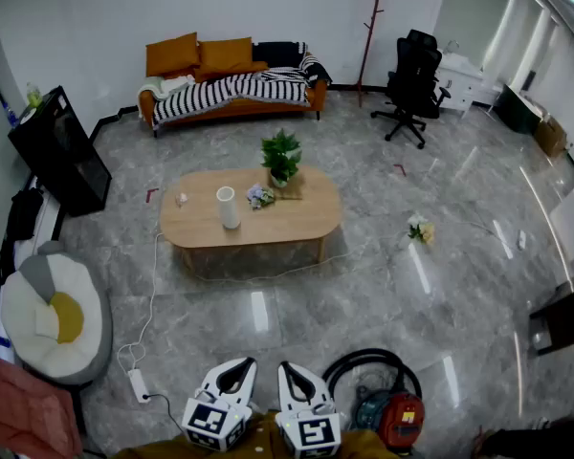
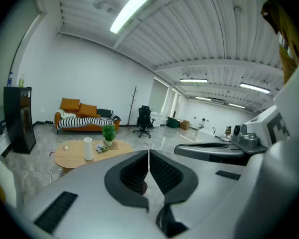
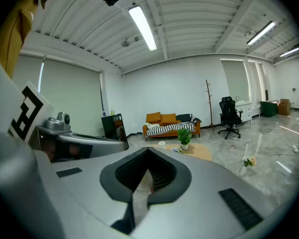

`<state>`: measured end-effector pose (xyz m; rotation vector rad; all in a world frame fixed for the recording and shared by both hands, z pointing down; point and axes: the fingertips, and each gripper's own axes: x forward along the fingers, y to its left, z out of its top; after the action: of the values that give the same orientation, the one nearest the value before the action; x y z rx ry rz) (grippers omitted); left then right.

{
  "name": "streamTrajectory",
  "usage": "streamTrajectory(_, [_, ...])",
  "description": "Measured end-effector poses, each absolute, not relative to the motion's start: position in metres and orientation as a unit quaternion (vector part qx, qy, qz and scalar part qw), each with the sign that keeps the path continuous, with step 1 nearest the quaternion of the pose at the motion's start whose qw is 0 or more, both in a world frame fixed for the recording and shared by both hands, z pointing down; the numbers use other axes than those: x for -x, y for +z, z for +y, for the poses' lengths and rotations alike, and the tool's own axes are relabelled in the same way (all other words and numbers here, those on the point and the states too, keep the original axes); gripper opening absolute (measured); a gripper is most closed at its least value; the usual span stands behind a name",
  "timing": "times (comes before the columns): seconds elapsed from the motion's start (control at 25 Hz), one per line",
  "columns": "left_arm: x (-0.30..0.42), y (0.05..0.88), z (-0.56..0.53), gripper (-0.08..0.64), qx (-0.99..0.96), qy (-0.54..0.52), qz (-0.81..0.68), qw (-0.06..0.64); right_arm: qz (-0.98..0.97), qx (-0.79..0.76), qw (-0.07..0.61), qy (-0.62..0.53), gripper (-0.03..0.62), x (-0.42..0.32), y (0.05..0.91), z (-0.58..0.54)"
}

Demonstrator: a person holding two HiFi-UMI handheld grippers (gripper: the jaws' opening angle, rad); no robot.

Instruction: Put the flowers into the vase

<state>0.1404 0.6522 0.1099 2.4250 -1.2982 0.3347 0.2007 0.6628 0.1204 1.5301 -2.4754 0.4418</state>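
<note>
A white vase (image 1: 228, 207) stands upright on the oval wooden table (image 1: 306, 220) in the middle of the room. A small bunch of flowers (image 1: 259, 196) lies on the table just right of it, beside a potted plant (image 1: 281, 156). A second bunch of flowers (image 1: 421, 229) lies on the floor to the table's right. My left gripper (image 1: 243, 362) and right gripper (image 1: 289, 367) sit at the bottom edge of the head view, far from the table. Both are shut with nothing between the jaws. The left gripper view shows the vase (image 2: 87, 148), the right gripper view the floor flowers (image 3: 248, 162).
An orange sofa (image 1: 231, 79) stands at the far wall, with an office chair (image 1: 412, 84) and a coat rack (image 1: 371, 27) to its right. A black cabinet (image 1: 62, 151) and a beanbag (image 1: 53, 318) stand at left. A power strip (image 1: 139, 384) and a red machine (image 1: 392, 415) lie near me.
</note>
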Motion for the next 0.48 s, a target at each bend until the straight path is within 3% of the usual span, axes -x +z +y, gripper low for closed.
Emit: streamTrajectory(0.48, [-0.153,0.121,0.645,0.015,-0.859,0.127,-0.463,0.179,-0.847,-0.498,0.067,0.174,0.005,-0.204,0.126,0.646])
